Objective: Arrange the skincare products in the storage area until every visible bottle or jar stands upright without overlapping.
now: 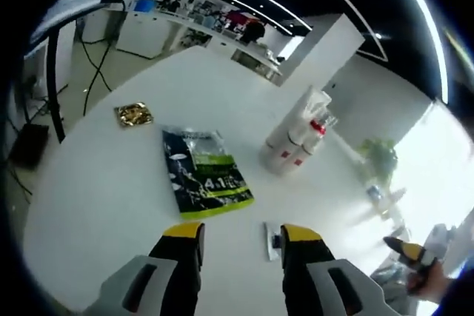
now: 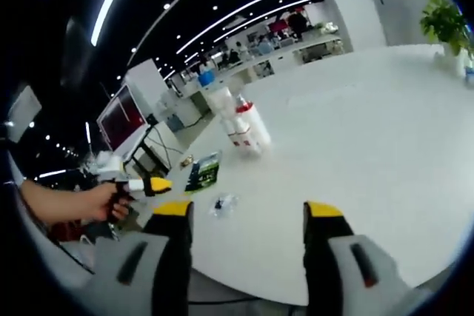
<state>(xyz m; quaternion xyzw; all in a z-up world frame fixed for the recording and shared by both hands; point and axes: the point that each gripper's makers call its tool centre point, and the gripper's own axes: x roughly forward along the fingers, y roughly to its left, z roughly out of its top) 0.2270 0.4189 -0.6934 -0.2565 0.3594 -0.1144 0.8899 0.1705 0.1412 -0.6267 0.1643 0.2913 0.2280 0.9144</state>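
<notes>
1. The white table carries everything, and it is broad and mostly bare, so there is room to space the products out once they are reached.
2. The cluster of white skincare bottles stands together toward the far side of the table, well apart from both grippers; in the right gripper view the same bottles look upright but packed tight against each other. My judgement is that the step in hand is the approach, and it should be slow so the group is not bumped over.
3. The dark green-and-black pouch lies flat between the left gripper and the bottles; go around it rather than drag across it.
4. The left gripper has its jaws spread apart with nothing between them, hovering over the near edge of the table. The right gripper is likewise wide apart and empty.
5. Take 1 bottle at a time from the outside of the cluster, gripping low on the body, while the other gripper steadies its neighbours.
6. A small clear sachet lies just beside the left gripper's right jaw, and a small gold packet sits off to the left; leave both alone.
</notes>
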